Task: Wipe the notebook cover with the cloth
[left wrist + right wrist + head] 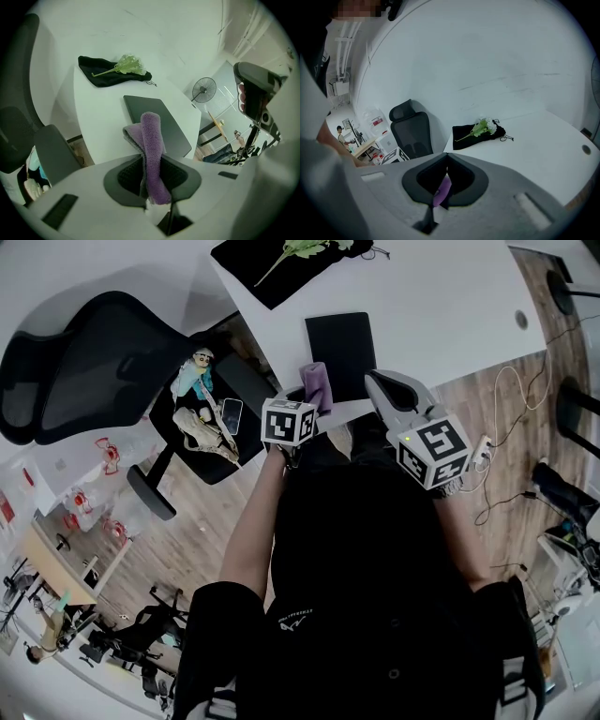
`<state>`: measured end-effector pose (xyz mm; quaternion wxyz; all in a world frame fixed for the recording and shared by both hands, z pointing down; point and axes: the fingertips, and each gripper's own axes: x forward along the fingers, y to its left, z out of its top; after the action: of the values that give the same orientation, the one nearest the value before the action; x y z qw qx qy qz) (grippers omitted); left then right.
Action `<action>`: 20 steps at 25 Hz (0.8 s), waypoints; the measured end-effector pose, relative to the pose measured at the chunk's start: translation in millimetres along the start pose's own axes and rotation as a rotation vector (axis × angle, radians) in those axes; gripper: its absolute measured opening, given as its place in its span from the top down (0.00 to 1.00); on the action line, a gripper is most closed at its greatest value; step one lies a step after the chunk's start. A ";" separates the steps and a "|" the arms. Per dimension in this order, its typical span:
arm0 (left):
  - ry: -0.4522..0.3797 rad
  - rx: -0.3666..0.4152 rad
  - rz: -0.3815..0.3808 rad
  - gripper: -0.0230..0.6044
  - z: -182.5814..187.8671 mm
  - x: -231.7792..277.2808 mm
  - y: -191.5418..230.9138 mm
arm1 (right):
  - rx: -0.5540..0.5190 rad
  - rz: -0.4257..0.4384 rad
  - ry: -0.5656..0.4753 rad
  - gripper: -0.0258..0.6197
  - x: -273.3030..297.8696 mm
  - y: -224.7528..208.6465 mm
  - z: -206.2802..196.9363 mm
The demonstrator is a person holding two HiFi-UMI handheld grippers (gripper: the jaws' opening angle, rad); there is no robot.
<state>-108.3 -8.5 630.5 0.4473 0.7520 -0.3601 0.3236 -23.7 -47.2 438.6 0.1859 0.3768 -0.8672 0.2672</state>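
Both pairs of tongs are pressed shut. Your left gripper [151,161] pinches the purple cloth [151,133] between its pads, and the cloth stands up out of the jaws as a folded roll. Your right gripper [446,158] has its tips together with nothing clamped. A sliver of purple shows low in the slot behind the tips, but in the head view that gripper sits apart from the cloth, to its right.

You have the cloth at the near edge of the black notebook [174,129], which lies flat and closed on the white table [98,117] — whether the cloth touches the cover, you cannot tell. At the table's far side lies a black pouch [101,75] with a green flower sprig [126,64] on it.

From your head camera, the cloth and the left gripper's marker cube cover the notebook's near edge, and your torso and arms fill the lower half. In the right gripper view the gripper's own body blocks the near tabletop.
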 end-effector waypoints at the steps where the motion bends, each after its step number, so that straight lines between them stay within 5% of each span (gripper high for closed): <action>1: 0.000 -0.001 0.001 0.83 -0.4 -1.1 0.8 | 0.001 -0.001 0.000 0.95 -0.4 0.8 0.0; 10: -0.004 -0.007 0.047 0.83 -6.1 -14.6 14.4 | 0.012 -0.008 0.013 0.95 1.4 3.2 -7.2; 20: -0.165 0.029 0.041 0.83 22.5 -59.1 -7.8 | 0.022 -0.001 0.038 0.95 2.9 3.6 -15.9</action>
<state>-129.5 -11.3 570.5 0.3985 0.7749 -0.4065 0.2748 -26.4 -37.2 451.5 0.1983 0.3739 -0.8604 0.2837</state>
